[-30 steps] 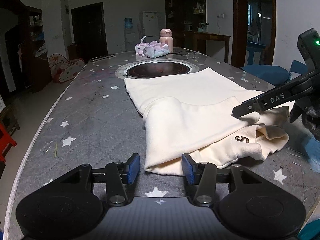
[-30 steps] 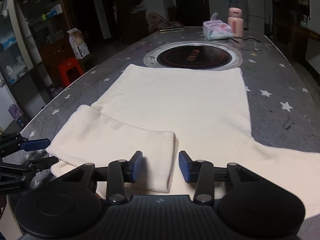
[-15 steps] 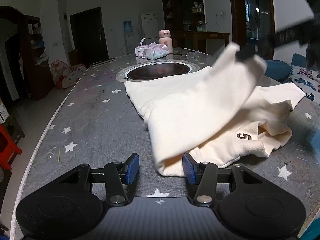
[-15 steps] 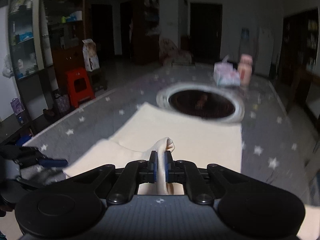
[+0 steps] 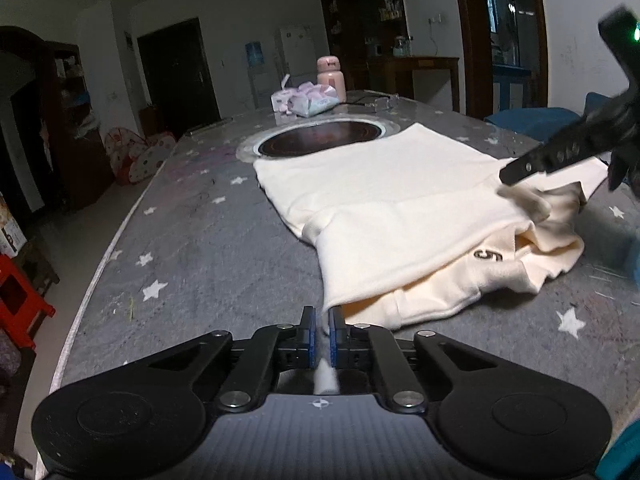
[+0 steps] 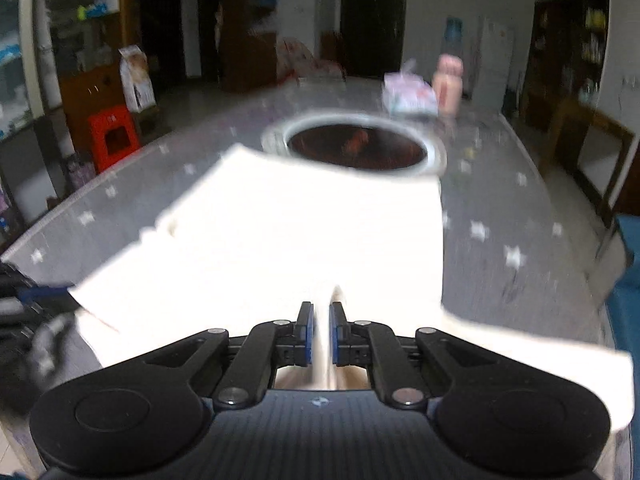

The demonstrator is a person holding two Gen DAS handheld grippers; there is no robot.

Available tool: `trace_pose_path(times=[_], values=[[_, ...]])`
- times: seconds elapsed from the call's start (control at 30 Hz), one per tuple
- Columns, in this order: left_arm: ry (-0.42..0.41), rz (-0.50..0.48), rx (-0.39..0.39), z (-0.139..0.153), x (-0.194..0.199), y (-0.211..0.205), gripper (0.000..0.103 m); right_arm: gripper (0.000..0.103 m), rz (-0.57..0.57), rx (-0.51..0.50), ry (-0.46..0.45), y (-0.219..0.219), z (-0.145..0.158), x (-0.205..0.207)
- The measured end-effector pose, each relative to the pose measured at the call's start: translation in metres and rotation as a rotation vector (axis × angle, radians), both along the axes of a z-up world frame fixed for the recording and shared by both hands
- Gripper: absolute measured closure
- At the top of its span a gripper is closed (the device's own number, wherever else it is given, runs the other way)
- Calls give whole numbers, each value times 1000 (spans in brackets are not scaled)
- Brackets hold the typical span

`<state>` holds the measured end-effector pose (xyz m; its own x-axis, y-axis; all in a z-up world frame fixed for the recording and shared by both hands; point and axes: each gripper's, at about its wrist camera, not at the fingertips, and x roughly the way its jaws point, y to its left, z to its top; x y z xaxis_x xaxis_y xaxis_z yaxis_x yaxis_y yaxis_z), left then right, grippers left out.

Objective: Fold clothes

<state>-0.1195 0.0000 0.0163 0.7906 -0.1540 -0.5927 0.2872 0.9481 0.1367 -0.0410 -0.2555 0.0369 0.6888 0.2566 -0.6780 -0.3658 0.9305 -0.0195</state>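
A cream garment [image 5: 392,208] with a small "5" patch [image 5: 487,255] lies partly folded on the grey star-patterned table [image 5: 200,248]. My left gripper [image 5: 322,330] is shut on the near corner of its upper layer. In the left wrist view my right gripper [image 5: 516,174] reaches in from the right, pinching a bunched edge of the garment. The right wrist view is motion-blurred: the right gripper [image 6: 321,332] is shut on a fold of the cream garment [image 6: 304,232], which spreads out ahead toward the round cooktop [image 6: 356,146].
A round inset cooktop [image 5: 320,141] sits mid-table beyond the garment. A tissue pack [image 5: 308,100] and a pink bottle [image 5: 330,78] stand at the far end. A red stool [image 5: 18,300] stands on the floor left, a blue cushion [image 5: 536,118] right.
My left gripper went from open beside the garment's corner to shut on it. The right gripper shut on the cloth, lifted it high, and has now come back down.
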Motion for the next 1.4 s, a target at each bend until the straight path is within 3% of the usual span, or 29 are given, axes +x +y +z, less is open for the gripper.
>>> trace_pose_path(times=[0.1,0.27,0.67,0.9,1.07,1.17,1.4], values=[[29,-26,-33,8,0,8,87,93,-13,20,1,-7,-2,-3],[8,-52,-88,31,15,11,87,90,24,71,-21,-9,4,-13],[102,27,-191,8,93,-6,85,84,89,112,40,8,-18,-12],[72,45,-243,16,86,9,81,82,70,151,20,-2,-13,-12],[87,37,-180,4,95,-5,78,80,62,152,30,-3,-22,-10],[72,26,-142,8,93,-12,78,69,39,160,0,-13,-13,-18],[13,-2,-128,21,78,-25,55,67,-165,144,-49,-74,-5,-28]])
